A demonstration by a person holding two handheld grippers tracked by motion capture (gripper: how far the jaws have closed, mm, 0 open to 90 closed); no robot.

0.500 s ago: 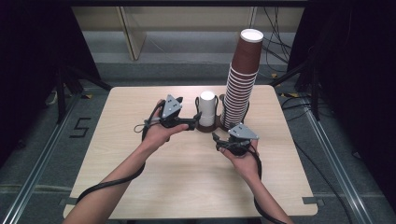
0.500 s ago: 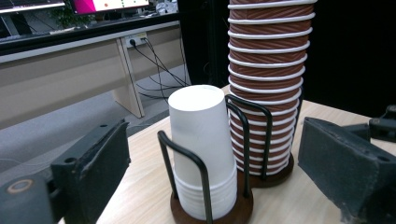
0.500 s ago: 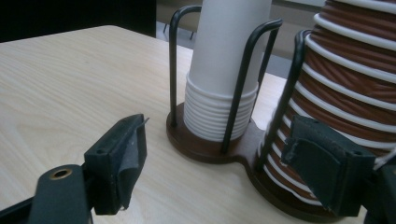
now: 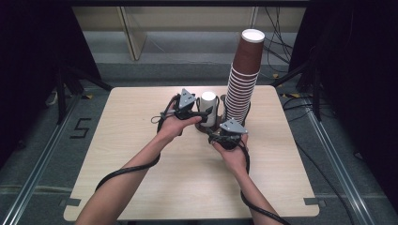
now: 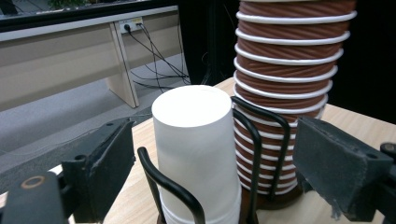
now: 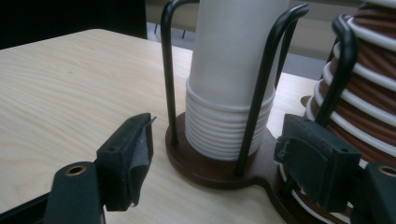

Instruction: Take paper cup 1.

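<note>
High view: a wooden table [image 4: 141, 187] carries a cup holder [image 4: 204, 127] of black wire on a brown base, with two bays. The left bay holds a short stack of white paper cups [image 4: 208, 105], stored upside down; the right bay holds a tall stack of brown paper cups [image 4: 244, 79] that rises far above its wires, mouth up at the top. The left gripper [image 4: 199, 114] sits level beside the white stack at its upper part; the right gripper [image 4: 220, 137] lies low at the near edge of the base. Left gripper view: both black jaws stand apart on either side of the white stack [image 5: 198, 144], released, pads not touching the paper; the ribbed brown stack [image 5: 289, 70] stands just behind. Right gripper view: the jaws are spread, nothing between the pads; they flank the brown base [image 6: 205, 170] and a wire upright [image 6: 261, 88], and contact cannot be confirmed. The rolled rims of the nested white cups [image 6: 224, 130] show packed tight at the bottom. Assessment: the cups are light, thin-walled and easily crushed, and nested ones likely cling together. Hold should be taken on the upper side wall of the topmost white cup, above the wires, with light pressure, while the base is steadied against lifting.
</note>
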